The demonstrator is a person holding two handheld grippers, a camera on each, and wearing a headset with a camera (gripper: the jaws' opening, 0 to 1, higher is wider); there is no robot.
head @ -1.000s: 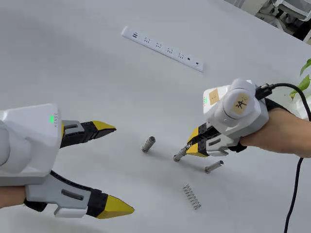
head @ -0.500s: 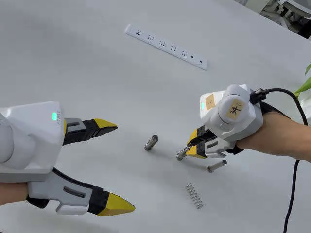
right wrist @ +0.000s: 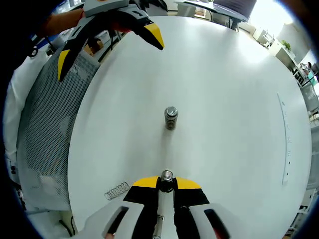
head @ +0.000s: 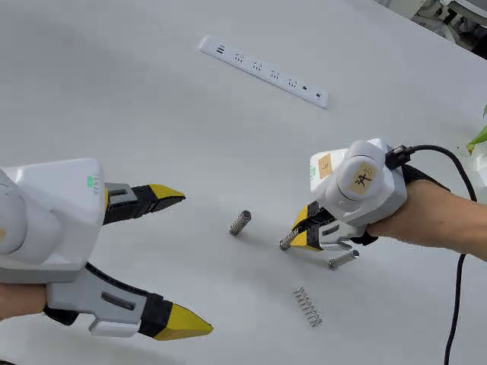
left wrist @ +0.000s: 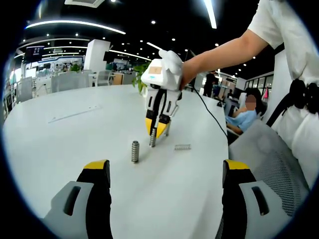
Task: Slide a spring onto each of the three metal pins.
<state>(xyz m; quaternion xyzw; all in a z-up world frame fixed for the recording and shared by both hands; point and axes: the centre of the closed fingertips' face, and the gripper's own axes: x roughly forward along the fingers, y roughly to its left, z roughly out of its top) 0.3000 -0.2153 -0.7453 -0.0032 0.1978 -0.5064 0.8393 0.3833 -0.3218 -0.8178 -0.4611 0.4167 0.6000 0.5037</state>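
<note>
Both hand-held grippers hang over the white desk [head: 137, 114]. The right hand-held gripper [head: 300, 232], on the right side, points down and to the left with its jaws pinched narrow on a held pin [head: 288, 239] that has a spring coiled around it. The pin's lower end is down at the desk surface, though I cannot tell whether it touches. From the right gripper view, the coil and the pin's head sit between the yellow fingertips [right wrist: 185, 184]. The left hand-held gripper [head: 176, 262], near and on the left, is spread wide with nothing between its jaws, which aim toward the middle of the desk. Between the two grippers a standing pin [head: 240, 222] is upright on the desk, a spring already around it. A bare pin [head: 342, 260] lies flat just near-right of the right gripper's tips. A loose spring [head: 307, 306] lies on its side nearer still, apart from both pins. A white power strip [head: 262, 72] lies at the far side, well apart from everything.
</note>
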